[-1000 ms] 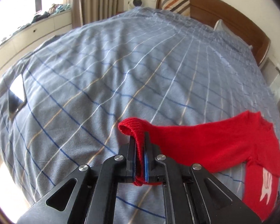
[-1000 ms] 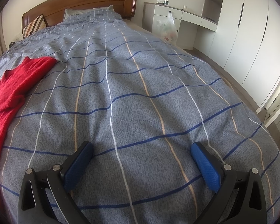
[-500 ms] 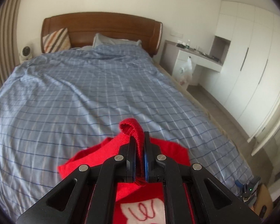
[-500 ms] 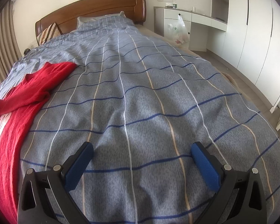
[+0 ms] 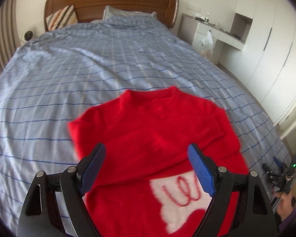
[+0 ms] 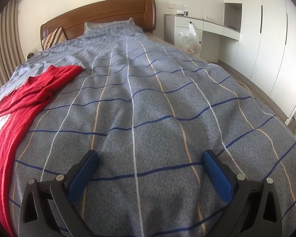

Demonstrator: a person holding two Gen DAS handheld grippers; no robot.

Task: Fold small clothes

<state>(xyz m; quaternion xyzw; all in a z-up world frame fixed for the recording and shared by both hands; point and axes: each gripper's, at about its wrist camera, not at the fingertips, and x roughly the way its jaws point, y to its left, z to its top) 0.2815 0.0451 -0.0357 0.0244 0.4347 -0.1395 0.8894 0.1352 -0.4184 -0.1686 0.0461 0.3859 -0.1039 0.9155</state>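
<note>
Left tool (image 5: 146,158) opening above sweater (image 5: 155,130).

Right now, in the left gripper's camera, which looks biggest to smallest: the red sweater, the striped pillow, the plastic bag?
1. red sweater, though it lies nearest the camera.
2. striped pillow and plastic bag: similar, too close to rank.

The sweater (image 5: 157,138) is fuzzy red knit, matt, with a white woolly patch at lower right. The bed cover (image 6: 157,108) is matt woven cloth. The headboard (image 6: 100,13) is glossy polished wood. The left tool (image 5: 146,169) has matt black plastic arms, textured blue pads (image 5: 201,169) and shiny metal rivets
</note>
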